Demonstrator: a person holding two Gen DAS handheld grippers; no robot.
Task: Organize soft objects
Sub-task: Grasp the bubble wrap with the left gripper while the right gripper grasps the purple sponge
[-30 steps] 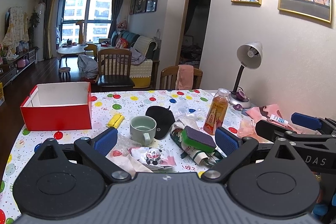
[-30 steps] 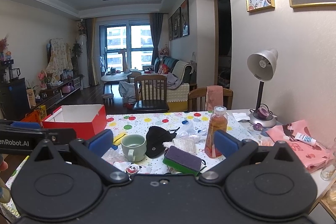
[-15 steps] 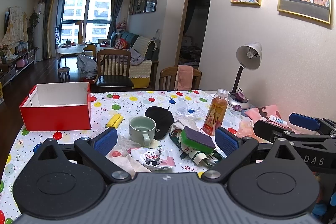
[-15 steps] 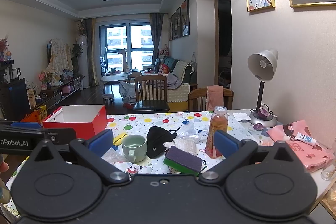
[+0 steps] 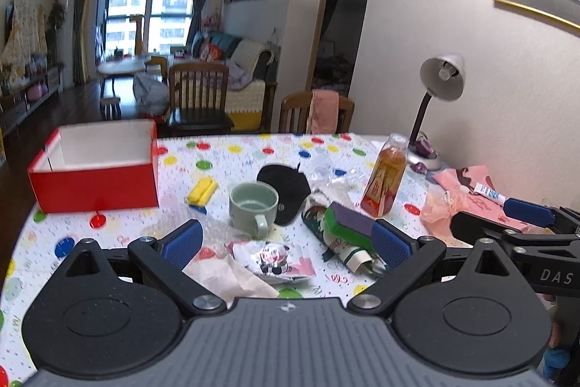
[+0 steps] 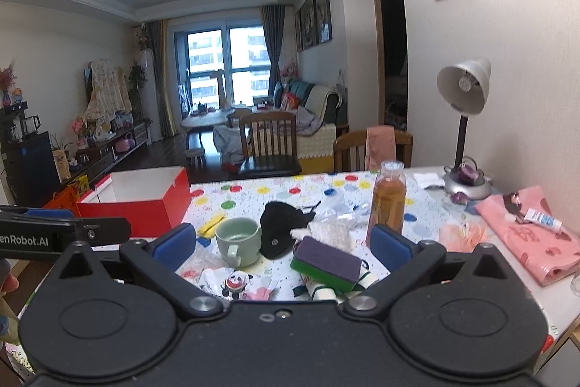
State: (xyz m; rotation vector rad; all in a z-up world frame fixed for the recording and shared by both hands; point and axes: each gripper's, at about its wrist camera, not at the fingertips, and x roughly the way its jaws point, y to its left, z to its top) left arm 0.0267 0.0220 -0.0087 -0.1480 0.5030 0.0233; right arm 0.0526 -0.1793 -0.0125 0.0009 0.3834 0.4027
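Note:
My left gripper (image 5: 288, 240) is open and empty above the near table edge, over a panda-print packet (image 5: 272, 258) and crumpled paper. Beyond it lie a purple-and-green sponge (image 5: 348, 220), a black cap (image 5: 284, 191), a yellow sponge (image 5: 201, 193) and a pink cloth (image 5: 467, 184). An open red box (image 5: 94, 169) stands at the far left. My right gripper (image 6: 282, 245) is also open and empty, held back from the same sponge (image 6: 326, 263), cap (image 6: 281, 231), a white fluffy cloth (image 6: 326, 231) and the red box (image 6: 137, 202).
A green mug (image 5: 253, 207) stands mid-table and an orange drink bottle (image 5: 386, 182) to its right. A desk lamp (image 5: 438, 86) is by the wall, and a small tube (image 5: 489, 193) lies on the pink cloth. Chairs stand behind the dotted table (image 5: 253, 147).
Both views have shifted slightly, so the table items sit a little higher in frame. Nothing on the table has moved and both grippers remain open.

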